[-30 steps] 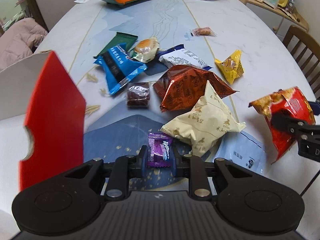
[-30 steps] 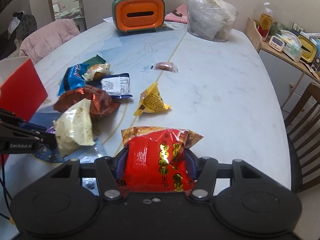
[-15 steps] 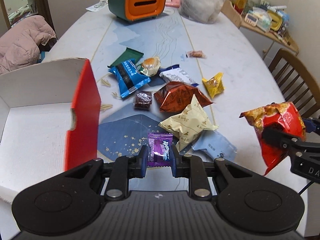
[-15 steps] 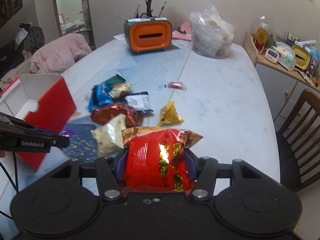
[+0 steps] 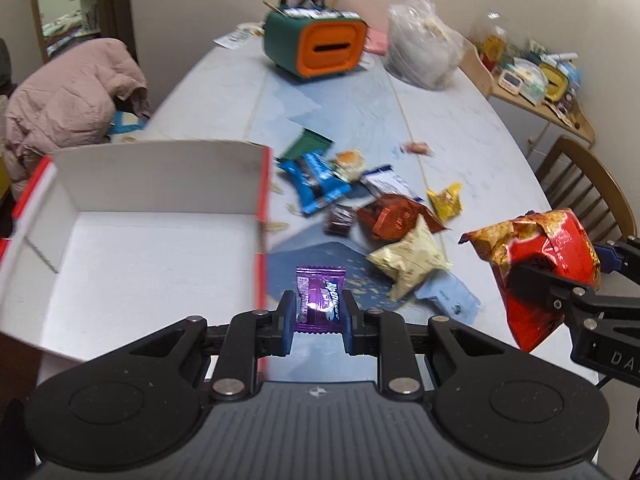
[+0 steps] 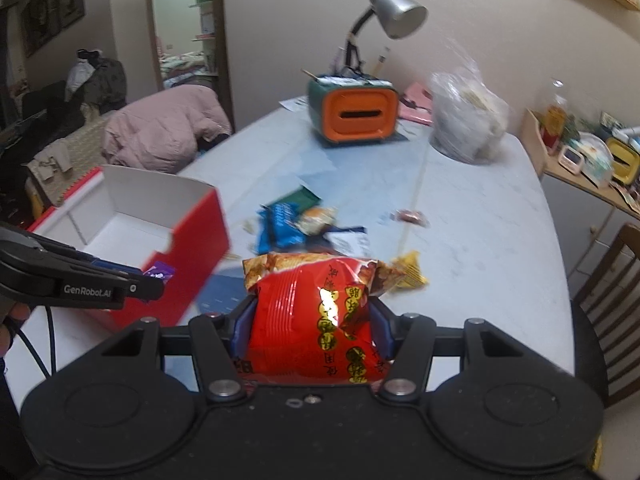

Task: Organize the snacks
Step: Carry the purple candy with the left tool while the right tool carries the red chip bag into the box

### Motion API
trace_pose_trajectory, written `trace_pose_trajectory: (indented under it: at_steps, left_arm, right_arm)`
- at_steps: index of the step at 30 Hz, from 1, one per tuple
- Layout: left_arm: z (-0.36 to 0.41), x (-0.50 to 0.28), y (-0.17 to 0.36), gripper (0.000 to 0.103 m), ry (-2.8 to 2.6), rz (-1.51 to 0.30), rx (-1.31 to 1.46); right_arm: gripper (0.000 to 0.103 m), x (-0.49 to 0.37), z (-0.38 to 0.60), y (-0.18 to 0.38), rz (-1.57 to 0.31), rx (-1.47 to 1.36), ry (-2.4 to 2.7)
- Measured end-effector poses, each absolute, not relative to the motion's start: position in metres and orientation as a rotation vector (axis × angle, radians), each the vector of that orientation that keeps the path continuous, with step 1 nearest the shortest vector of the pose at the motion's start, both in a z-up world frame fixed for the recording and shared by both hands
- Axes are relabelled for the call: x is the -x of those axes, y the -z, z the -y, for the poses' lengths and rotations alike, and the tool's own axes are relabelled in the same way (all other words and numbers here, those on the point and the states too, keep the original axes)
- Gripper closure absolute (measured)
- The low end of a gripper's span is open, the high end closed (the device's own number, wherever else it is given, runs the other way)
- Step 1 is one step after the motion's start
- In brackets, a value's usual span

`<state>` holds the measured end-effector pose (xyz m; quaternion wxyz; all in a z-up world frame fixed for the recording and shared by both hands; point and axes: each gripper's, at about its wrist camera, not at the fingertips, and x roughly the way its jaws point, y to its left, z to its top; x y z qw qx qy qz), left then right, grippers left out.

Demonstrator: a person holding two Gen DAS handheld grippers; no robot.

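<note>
The purple candy is clamped in the left gripper's jaws, above the desk beside the open red box. The right gripper's jaws clamp the red snack bag. Only the right view shows the desk lamp; only the left shows the cream packet.

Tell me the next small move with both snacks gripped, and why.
Probably swing the left hand-held gripper leftward over the open red-and-white cardboard box, since it already clamps the small purple foil candy beside the box's red wall, and the box looks empty.
</note>
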<state>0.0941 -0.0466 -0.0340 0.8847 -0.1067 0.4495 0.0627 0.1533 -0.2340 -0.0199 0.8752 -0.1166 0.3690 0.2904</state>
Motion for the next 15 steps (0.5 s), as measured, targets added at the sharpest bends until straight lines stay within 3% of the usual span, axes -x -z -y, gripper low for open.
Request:
trace_pose_trajectory:
  at_steps: [15]
  left_arm:
    - [-0.044, -0.059, 0.013, 0.081, -0.241, -0.88, 0.23]
  right_arm:
    - [0.047, -0.131, 0.128, 0.013, -0.751, 0.273, -0.721]
